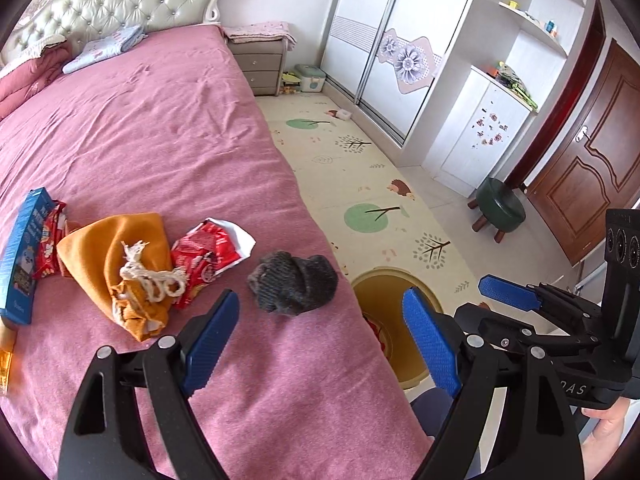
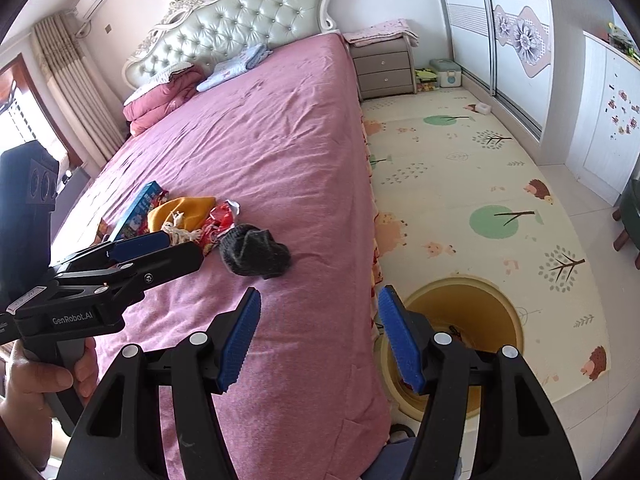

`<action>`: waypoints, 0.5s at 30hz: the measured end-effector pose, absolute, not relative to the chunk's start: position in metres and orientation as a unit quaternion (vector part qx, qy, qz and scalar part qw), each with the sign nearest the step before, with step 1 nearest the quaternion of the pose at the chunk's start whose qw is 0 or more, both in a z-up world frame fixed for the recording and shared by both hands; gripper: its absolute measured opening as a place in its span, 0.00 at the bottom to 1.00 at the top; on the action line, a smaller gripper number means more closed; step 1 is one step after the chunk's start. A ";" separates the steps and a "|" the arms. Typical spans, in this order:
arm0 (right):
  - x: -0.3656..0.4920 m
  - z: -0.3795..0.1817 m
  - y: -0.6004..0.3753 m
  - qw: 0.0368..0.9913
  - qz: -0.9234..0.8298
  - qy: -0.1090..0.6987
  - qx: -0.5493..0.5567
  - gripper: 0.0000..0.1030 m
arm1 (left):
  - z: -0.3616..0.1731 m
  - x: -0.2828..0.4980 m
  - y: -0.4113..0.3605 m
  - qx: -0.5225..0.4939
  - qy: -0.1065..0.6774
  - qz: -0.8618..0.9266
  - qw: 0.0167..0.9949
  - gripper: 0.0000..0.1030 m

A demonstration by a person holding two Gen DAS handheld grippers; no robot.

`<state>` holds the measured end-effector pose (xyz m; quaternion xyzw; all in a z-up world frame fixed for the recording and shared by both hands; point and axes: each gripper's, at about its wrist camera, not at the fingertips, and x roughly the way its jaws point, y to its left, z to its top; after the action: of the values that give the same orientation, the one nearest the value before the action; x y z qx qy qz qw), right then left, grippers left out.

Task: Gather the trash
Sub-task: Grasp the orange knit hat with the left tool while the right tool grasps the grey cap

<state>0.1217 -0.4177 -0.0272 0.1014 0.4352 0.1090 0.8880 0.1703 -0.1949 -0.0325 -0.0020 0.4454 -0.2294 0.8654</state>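
The yellow bin [image 2: 472, 312] stands on the floor just beside the edge of the bed [image 1: 160, 152]. In both wrist views the gripper fingers cover a part of its opening, so its content is hard to read; only something red and dark shows at the bottom. In the left wrist view the near rim is also cut by the edge of the bed.

The trash lies together on the pink bed cover. The blue box [image 1: 22, 252] is cut off by the left border of the left wrist view. A red wrapper [image 1: 50, 248] is pressed between this box and the orange cloth bag [image 1: 116, 264], and only a strip of it shows. A white cord [image 1: 148, 276] lies on the bag. A second red wrapper [image 1: 208, 252], torn open, touches the right side of the bag. The dark grey cloth [image 1: 294, 284] lies apart from the pile, nearer to the edge of the bed. At the far left border something orange is cut off, and I cannot tell what it is.

The left gripper [image 1: 324, 340] hangs above the bed with the jaws spread wide and nothing between them; they touch nothing. The right gripper [image 2: 320, 340] hangs over the edge of the bed and the bin, its jaws parted less widely, also empty. A hand [image 2: 36, 384] holds the handle of the left gripper.
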 end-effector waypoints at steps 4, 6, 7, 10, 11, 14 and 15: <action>0.126 -0.026 -0.397 0.887 0.125 0.434 0.094 0.59 | -0.030 0.173 -0.169 -0.016 0.443 -0.207 0.872 0.81; 0.130 -0.026 -0.388 0.886 0.133 0.436 0.088 0.59 | -0.029 0.175 -0.158 -0.021 0.441 -0.197 0.875 0.81; 0.132 -0.026 -0.384 0.886 0.135 0.436 0.084 0.59 | -0.030 0.176 -0.152 -0.024 0.441 -0.192 0.877 0.81; 0.139 -0.028 -0.371 0.884 0.146 0.437 0.075 0.59 | -0.030 0.179 -0.135 -0.035 0.441 -0.175 0.880 0.81; 0.141 -0.029 -0.368 0.884 0.150 0.437 0.073 0.59 | -0.031 0.179 -0.130 -0.041 0.442 -0.170 0.880 0.81; 0.147 -0.032 -0.357 0.883 0.161 0.436 0.065 0.59 | -0.034 0.182 -0.114 -0.050 0.444 -0.154 0.881 0.81; 0.149 -0.033 -0.353 0.883 0.164 0.436 0.061 0.59 | -0.035 0.183 -0.110 -0.053 0.445 -0.149 0.881 0.81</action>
<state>0.1489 -0.3534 -0.0329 0.0610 0.4365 0.1635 0.8826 0.1834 -0.1097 -0.0355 -0.0531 0.4451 -0.1494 0.8813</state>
